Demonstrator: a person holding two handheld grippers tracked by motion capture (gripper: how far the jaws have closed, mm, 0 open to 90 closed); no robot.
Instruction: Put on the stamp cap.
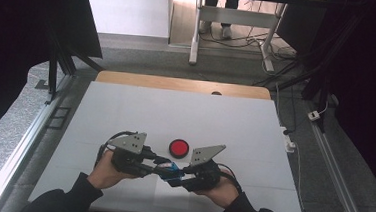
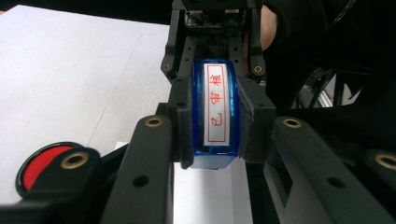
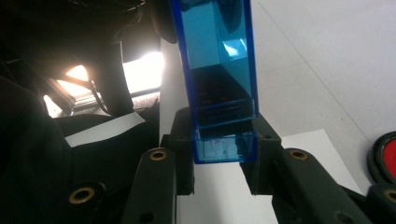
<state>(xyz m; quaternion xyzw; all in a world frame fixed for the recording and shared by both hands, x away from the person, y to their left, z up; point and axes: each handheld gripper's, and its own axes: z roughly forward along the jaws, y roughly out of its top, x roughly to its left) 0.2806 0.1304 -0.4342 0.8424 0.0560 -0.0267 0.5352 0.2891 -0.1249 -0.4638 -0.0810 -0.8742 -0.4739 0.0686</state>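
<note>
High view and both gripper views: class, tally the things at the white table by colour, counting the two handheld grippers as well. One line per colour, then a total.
Blue: 1, the transparent blue stamp, clamped between both grippers
Red: 1, the round red ink pad lying on the table
Black: 2, the left gripper and the right gripper
Total: 4

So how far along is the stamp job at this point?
Done: the blue stamp is off the table, both grippers shut on it, left and right. In hand: holding it between them. Left: no print shows on the paper; the red ink pad sits nearby.
</note>
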